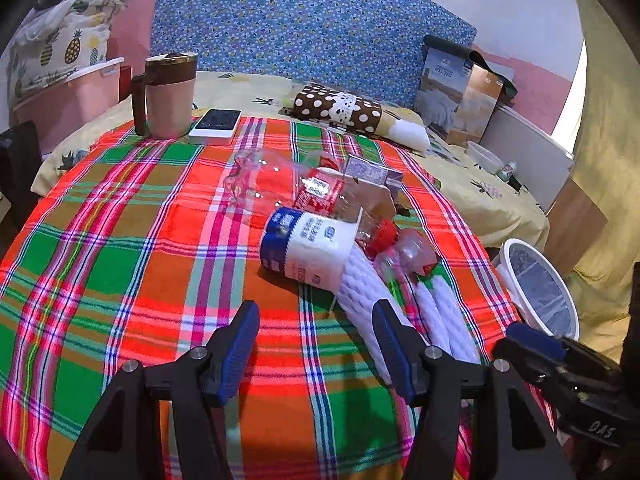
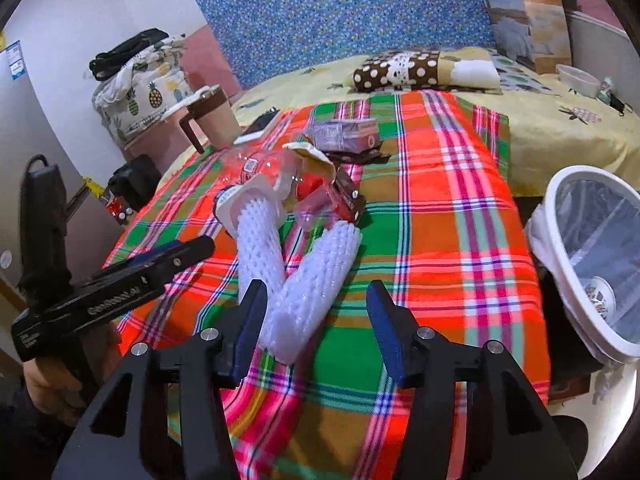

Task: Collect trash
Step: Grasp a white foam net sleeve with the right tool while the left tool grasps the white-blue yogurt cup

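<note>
– What trash is there?
– Two bumpy white foam sleeves (image 2: 304, 280), one see-through crinkly bottle (image 1: 276, 184), one round white cup (image 1: 308, 248) and one flat carton (image 2: 344, 134), piled mid-cloth on the checked cloth (image 1: 120, 240).
– And the bin?
– One round white bin (image 2: 592, 256) at three o'clock.
– The grippers?
– Left gripper (image 1: 316, 344) open, empty. Right gripper (image 2: 316, 324) open around a sleeve's end, not squeezing.

We see a red, green and orange plaid cloth (image 1: 120, 240), white foam nets (image 2: 304, 280), a blue dotted headboard (image 1: 304, 28), a brown polka-dot pillow (image 1: 340, 110) and a white bin (image 2: 560, 240).
</note>
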`<state>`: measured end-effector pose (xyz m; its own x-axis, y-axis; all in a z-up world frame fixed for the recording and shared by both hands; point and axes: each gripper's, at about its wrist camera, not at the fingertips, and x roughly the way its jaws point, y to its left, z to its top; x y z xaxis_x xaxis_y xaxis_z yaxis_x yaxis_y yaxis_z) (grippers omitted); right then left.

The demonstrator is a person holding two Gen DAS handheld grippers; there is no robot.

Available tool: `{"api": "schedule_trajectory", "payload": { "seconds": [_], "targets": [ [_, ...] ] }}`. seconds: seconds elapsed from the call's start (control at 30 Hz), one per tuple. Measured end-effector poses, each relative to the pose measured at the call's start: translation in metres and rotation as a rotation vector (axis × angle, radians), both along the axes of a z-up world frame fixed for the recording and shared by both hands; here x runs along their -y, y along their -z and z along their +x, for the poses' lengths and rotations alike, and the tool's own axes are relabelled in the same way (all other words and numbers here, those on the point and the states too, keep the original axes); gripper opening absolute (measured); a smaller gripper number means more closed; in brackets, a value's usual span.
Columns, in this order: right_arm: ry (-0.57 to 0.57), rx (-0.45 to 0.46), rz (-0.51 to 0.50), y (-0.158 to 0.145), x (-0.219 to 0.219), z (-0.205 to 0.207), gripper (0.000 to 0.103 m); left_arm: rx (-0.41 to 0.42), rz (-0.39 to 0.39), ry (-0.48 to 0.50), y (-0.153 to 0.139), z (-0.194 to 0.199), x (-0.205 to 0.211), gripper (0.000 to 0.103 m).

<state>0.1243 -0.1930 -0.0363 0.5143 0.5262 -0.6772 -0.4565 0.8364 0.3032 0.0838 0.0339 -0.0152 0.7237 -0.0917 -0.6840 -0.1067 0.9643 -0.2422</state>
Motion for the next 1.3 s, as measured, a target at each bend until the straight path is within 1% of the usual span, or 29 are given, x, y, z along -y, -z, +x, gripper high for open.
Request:
{"api": "schedule_trajectory", "payload": {
  "seconds": [0.13,0.2,0.27,0.3,0.33,0.37,0.4,0.47,0.57,0.67,1.03,1.2,1.3],
  "targets": [
    [0.016,-0.046,-0.003,0.009,-0.005,0.008,0.054,0.014,0.004,-0.006,-0.002,0.009,-0.005,0.059],
    [0.018,-0.063,-0.007,0.012,-0.007,0.011,0.054,0.018,0.002,-0.002,-0.002,0.014,-0.006,0.055],
    [0.014,-0.084,-0.016,0.015,-0.008,0.012,0.052,0.017,0.004,0.020,0.000,0.022,-0.003,0.040],
    [0.011,-0.090,-0.019,0.017,-0.009,0.011,0.050,0.011,0.006,0.028,0.001,0.026,-0.001,0.036],
    [0.007,-0.095,-0.018,0.018,-0.008,0.011,0.041,0.007,0.005,0.036,0.002,0.030,0.000,0.027],
    [-0.002,-0.103,-0.013,0.018,-0.008,0.010,0.034,0.005,0.000,0.045,0.003,0.032,0.002,0.022],
    [-0.006,-0.106,-0.014,0.019,-0.008,0.009,0.032,0.004,-0.005,0.052,0.004,0.034,0.003,0.017],
    [-0.010,-0.096,-0.023,0.017,-0.008,0.007,0.025,0.012,-0.001,0.058,0.004,0.036,0.006,0.010],
    [-0.007,-0.090,-0.024,0.016,-0.006,0.005,0.021,0.026,0.022,0.054,0.003,0.034,0.009,0.003],
    [-0.001,-0.084,-0.028,0.016,-0.001,0.006,0.017,0.035,0.040,0.030,0.000,0.029,0.006,0.003],
    [0.027,-0.044,-0.024,0.008,0.009,0.003,0.015,0.063,0.068,-0.068,-0.012,0.003,-0.023,0.002],
    [0.039,-0.015,-0.025,0.002,0.013,0.000,0.015,0.089,0.054,-0.077,-0.023,-0.011,-0.032,0.002],
    [0.048,0.000,-0.025,-0.002,0.016,-0.001,0.015,0.112,0.040,-0.058,-0.033,-0.018,-0.030,0.002]
  ]
}}
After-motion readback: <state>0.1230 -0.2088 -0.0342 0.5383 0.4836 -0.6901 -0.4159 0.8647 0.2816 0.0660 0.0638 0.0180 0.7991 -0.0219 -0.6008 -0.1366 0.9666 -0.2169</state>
